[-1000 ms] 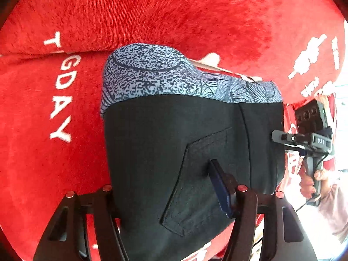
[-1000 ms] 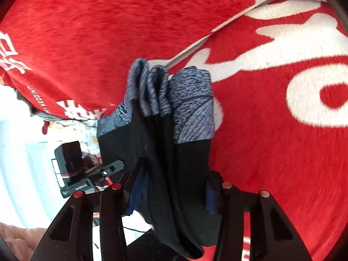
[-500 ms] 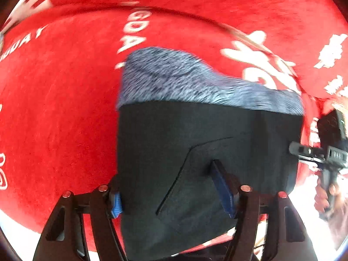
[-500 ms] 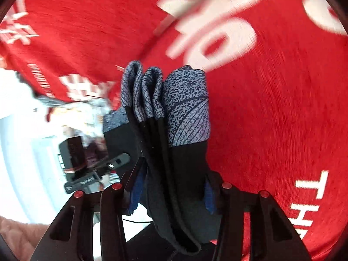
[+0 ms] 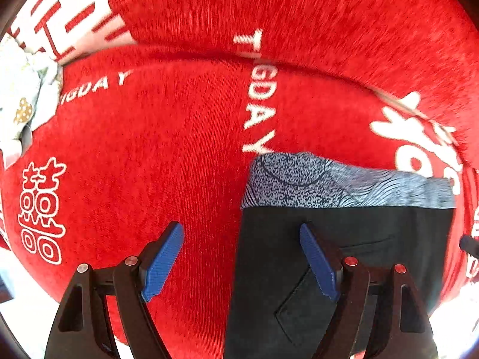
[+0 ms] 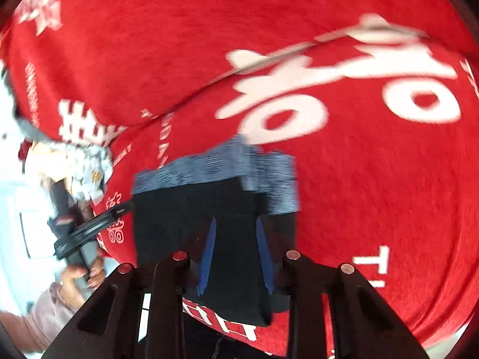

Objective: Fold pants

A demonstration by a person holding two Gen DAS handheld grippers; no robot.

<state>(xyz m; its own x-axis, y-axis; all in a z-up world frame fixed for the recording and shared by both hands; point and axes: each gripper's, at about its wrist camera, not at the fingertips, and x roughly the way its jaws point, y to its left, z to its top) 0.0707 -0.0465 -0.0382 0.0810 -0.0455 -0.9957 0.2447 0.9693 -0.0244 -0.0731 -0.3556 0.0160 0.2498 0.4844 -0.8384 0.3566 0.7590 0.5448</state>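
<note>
The pants (image 5: 344, 239) already form a compact folded bundle on the red cloth (image 5: 179, 149). The left gripper (image 5: 241, 257) stands open, its jaws just widened, pants beside its right finger only. The right gripper (image 6: 236, 254), just narrowed, clamps the bundle's near end. Likely left: release, tidy.

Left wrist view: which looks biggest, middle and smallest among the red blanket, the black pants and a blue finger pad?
1. Red plush blanket with white lettering, filling most of the view.
2. Folded black pants with a grey patterned waistband.
3. Blue finger pad, enlarged by nearness to the camera.
</note>
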